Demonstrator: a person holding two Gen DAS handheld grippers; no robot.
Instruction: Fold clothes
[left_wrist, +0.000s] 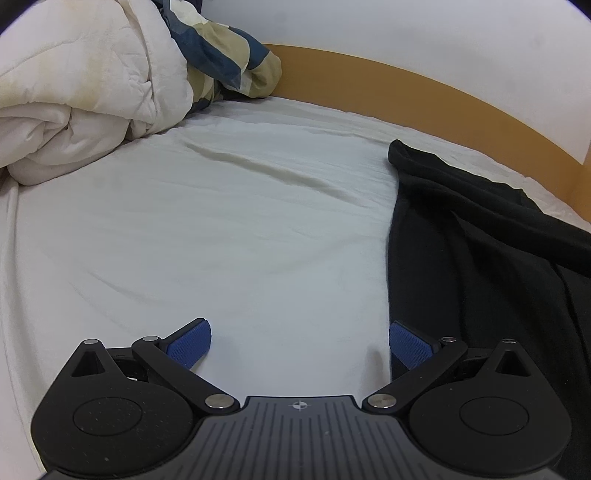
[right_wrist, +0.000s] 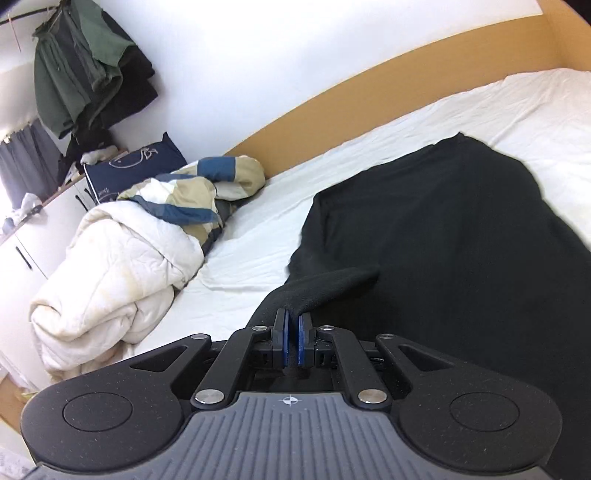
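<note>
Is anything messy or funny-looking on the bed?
Yes. The white quilted duvet is bunched in a heap by the wooden bed frame, not spread out. The black garment lies rumpled, one edge lifted, pinched in the right claw.

Soft, even, shadowless indoor light; sharp focus; strong fisheye bending and dark vignetted corners.

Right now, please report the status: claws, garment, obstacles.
Left claw open, empty, over sheet. Right claw shut on black garment edge. Duvet bunched aside, apart.
</note>
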